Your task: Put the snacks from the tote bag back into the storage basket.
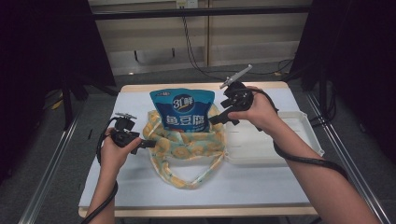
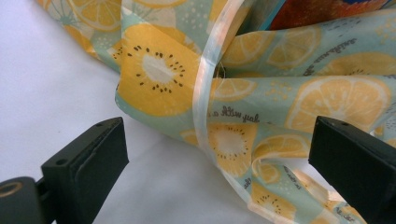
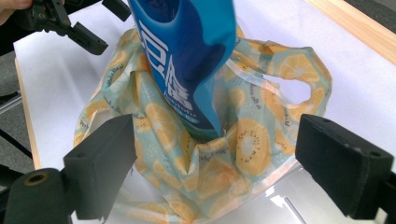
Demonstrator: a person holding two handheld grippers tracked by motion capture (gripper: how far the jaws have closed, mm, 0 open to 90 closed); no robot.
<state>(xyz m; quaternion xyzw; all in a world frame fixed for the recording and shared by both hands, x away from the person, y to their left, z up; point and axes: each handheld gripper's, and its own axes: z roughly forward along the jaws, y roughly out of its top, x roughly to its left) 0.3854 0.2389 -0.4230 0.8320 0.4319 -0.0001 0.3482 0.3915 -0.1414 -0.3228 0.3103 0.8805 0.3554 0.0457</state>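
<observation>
At centre worktop, blue snack pouch stands half inside the lemon-print fabric bag; left gripper at nine o'clock and right gripper at two o'clock gape wide, empty — unsupported, the pouch could topple out.

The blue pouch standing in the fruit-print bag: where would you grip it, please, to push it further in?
Probably the pouch's flat top edge, coming from above with jaws across its thin faces. It stands upright, its lower half sunk in the bag, so only the top is free.
</observation>
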